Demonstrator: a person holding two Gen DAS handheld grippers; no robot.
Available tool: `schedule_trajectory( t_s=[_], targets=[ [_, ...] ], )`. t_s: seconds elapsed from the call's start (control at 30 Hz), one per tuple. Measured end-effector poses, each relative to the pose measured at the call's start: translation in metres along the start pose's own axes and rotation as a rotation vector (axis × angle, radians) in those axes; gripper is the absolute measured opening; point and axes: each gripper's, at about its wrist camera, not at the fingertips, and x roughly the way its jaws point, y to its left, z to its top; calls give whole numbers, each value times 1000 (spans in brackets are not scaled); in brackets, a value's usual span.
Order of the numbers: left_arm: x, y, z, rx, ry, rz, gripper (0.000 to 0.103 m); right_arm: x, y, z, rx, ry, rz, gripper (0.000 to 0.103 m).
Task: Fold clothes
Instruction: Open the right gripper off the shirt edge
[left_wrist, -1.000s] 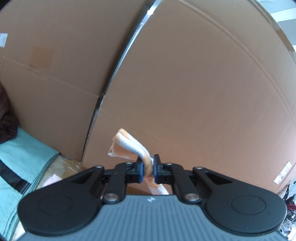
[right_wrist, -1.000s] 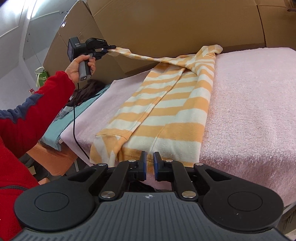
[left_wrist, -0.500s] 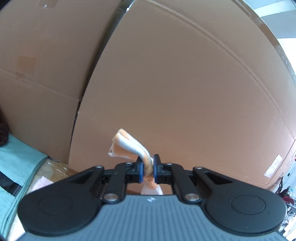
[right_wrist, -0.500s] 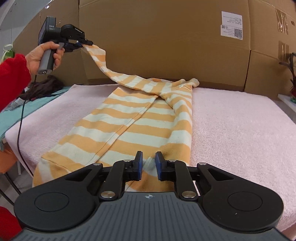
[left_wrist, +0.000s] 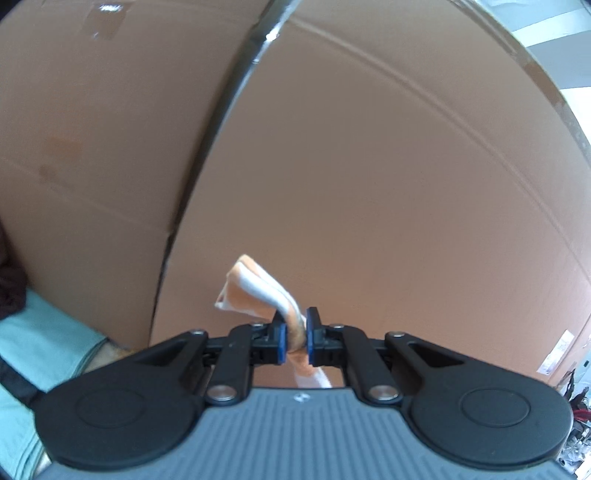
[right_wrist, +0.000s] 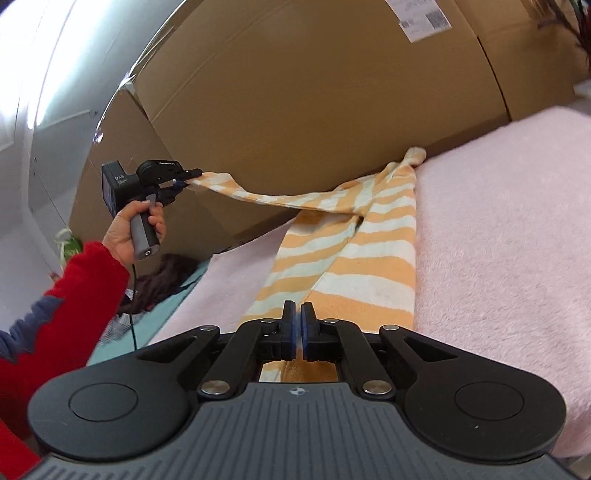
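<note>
Cardboard boxes (right_wrist: 332, 92) back a pink blanket (right_wrist: 498, 240) on which the striped garment (right_wrist: 351, 258) lies. Left gripper (left_wrist: 294, 339) is clamped on its sleeve, held aloft. Right gripper (right_wrist: 297, 326) is closed, apparently empty, above the hem. Step in hand: sleeve fold; next, lay the sleeve across the body.

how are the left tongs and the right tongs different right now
The left tongs are shut on the striped sleeve, lifted off the pink blanket; the right tongs are nearly shut, with no cloth visibly between them. The left tongs face cardboard; the right tongs look down over the striped garment. Both have blue pads.
</note>
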Motion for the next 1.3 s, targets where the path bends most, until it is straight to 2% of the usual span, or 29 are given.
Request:
schedule_trajectory(
  t_s=[0.03,0.1,0.23,0.33,0.43,0.53,0.6,0.67,0.83,0.93,1.03,1.13,1.17,1.3],
  targets=[
    [-23,5,-1,7,6,-2,4,3,2,-3,-19,23,-15,3],
    [-47,28,0,22,23,-1,4,8,6,-10,-62,69,-44,12],
    [-54,39,-15,-2,46,8,4,-2,9,-17,-88,90,-9,15],
    [-58,46,-23,-24,54,20,4,-21,16,-20,-170,119,3,15],
    [-61,53,-31,-49,61,31,4,-30,19,-30,-248,150,-44,20],
    [-67,56,-36,-64,68,39,4,-27,26,-41,-330,115,-89,19],
    [-72,54,-38,-54,67,41,4,-23,27,-41,-352,103,-105,8],
    [-78,51,-40,-48,61,34,4,-20,29,-40,-370,93,-120,7],
    [-95,48,-46,-38,63,13,4,-17,28,-33,-322,84,-63,9],
    [-105,47,-54,-37,74,-15,4,-15,28,-29,-291,79,-27,16],
    [-117,45,-64,-34,76,-40,4,-14,28,-25,-260,74,9,16],
    [-129,44,-77,-22,75,-50,4,0,19,-24,-226,100,-76,15],
    [-132,43,-82,-17,75,-53,4,2,18,-26,-233,100,-96,12],
    [-150,49,-103,-4,89,-52,5,1,14,-20,-179,71,-63,14]
  ],
)
